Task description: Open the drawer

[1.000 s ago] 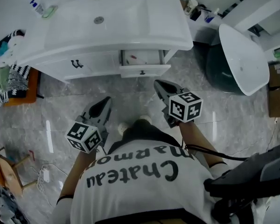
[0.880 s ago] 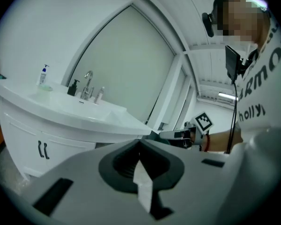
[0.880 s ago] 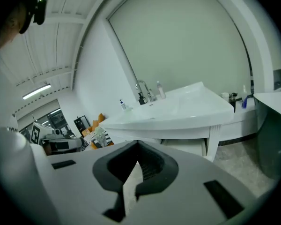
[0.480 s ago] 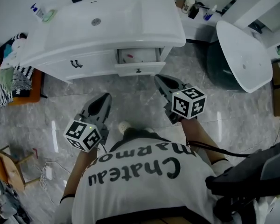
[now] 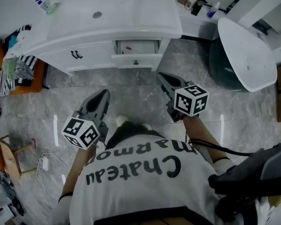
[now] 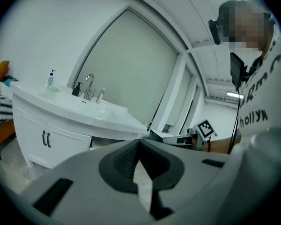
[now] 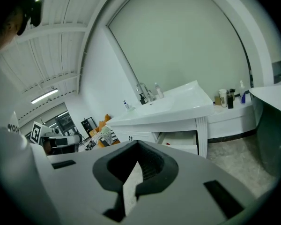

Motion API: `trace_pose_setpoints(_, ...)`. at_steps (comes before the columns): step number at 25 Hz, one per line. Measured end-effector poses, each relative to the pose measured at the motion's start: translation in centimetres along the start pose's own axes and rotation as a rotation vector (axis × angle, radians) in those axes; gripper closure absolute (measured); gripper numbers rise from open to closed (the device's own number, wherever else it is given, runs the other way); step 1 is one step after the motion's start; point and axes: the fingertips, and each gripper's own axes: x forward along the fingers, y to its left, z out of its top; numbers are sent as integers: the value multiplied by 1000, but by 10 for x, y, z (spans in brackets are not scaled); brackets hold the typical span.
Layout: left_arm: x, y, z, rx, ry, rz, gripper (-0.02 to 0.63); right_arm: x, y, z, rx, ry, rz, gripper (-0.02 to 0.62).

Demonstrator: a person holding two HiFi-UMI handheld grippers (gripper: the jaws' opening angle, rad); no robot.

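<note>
R gripper (image 5: 162, 76) backed off; open drawer (image 5: 136, 57) well ahead.

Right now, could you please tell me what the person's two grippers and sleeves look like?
Both the left gripper and right gripper are grey, tapered two-jaw tools with dark ribbed pads, each carrying a white cube printed with black square markers. A black cable trails from the right one. The person wears a white short-sleeved T-shirt with dark lettering.

The head view looks steeply down from above the person onto the white vanity cabinet with basin (image 5: 131, 18). Both gripper views sit low, well back, facing that same cabinet.
</note>
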Motion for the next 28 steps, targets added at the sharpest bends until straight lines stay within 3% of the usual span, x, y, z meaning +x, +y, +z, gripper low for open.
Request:
trace_pose_setpoints(4, -9, -6, -19, -64, -17, 45, 598, -12, 2, -13, -14, 1, 28, 587)
trace_pose_setpoints(28, -25, -28, -40, -37, -10, 56, 598, -37, 8, -31, -95, 21, 12, 586)
